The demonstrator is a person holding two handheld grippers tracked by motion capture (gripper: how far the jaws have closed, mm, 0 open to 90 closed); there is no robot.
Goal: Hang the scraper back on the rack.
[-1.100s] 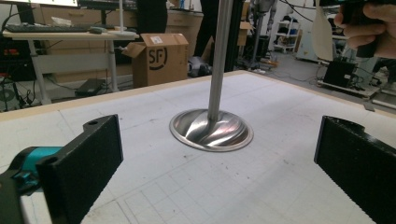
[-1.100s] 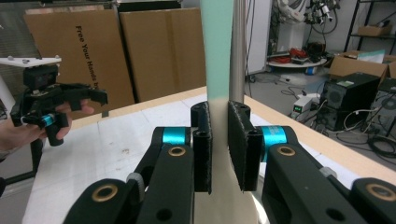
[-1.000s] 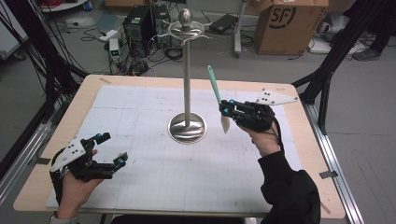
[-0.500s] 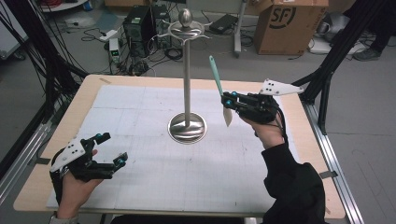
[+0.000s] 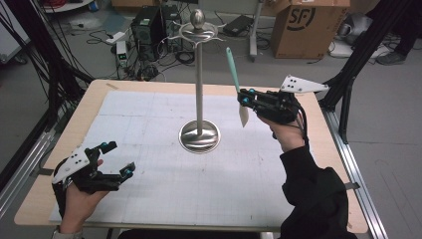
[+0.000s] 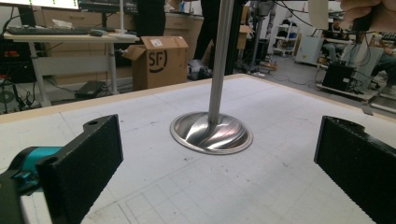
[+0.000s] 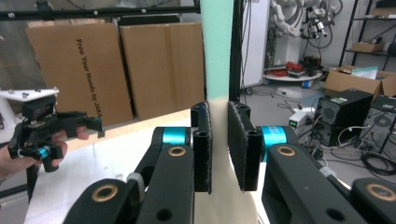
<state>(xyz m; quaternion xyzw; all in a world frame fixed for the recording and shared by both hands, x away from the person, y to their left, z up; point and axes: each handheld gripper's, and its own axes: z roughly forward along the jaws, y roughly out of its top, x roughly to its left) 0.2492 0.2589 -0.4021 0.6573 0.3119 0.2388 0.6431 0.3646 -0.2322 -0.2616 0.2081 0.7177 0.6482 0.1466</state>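
A tall silver stand (image 5: pixel 199 89) with a hook ring at its top rises from a round base (image 5: pixel 200 137) in the middle of the white mat. To the right of the pole, my right gripper (image 5: pixel 245 97) is shut on a spatula (image 5: pixel 233 67), held upright with its green handle up and its cream blade down. In the right gripper view the spatula (image 7: pixel 217 46) passes between the closed pads of the right gripper (image 7: pixel 218 140). My left gripper (image 5: pixel 118 158) rests open near the front left; in its own view the left gripper (image 6: pixel 219 163) faces the stand's base (image 6: pixel 211 133).
A white grid mat (image 5: pixel 149 114) covers the wooden table (image 5: pixel 338 164). Beyond the far edge on the floor are a cardboard box (image 5: pixel 303 25), a computer tower (image 5: pixel 149 25) and cables. Black frame legs (image 5: pixel 353 74) stand at the right.
My right gripper has lifted the spatula higher beside the stand's pole and drifted slightly right. The left gripper has stayed put, open.
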